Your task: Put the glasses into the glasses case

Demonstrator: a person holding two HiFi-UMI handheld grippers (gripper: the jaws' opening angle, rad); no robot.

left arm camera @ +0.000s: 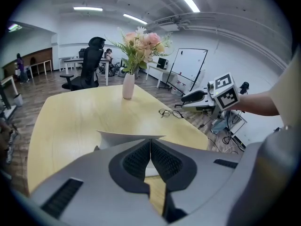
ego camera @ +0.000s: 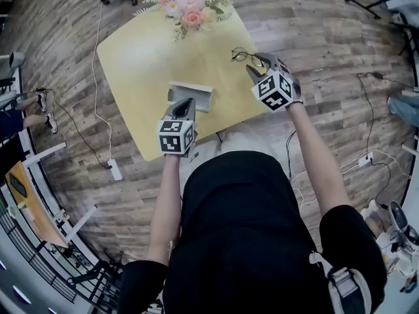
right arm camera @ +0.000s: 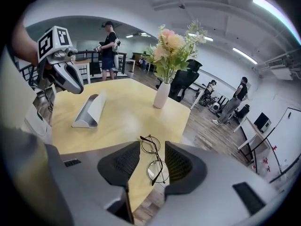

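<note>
Right now the glasses (right arm camera: 153, 157) lie on the yellow table (ego camera: 141, 57), at about 2 o'clock from its middle and near the edge. They sit between the parted jaws of the right gripper (ego camera: 259, 64), whose pads do not press them. Toward 6 o'clock lies the open glasses case (ego camera: 190, 95), with the left gripper (left arm camera: 150, 147) just before it, jaws together and empty. A vase of flowers (ego camera: 190, 5) stands at 12 o'clock.
</note>
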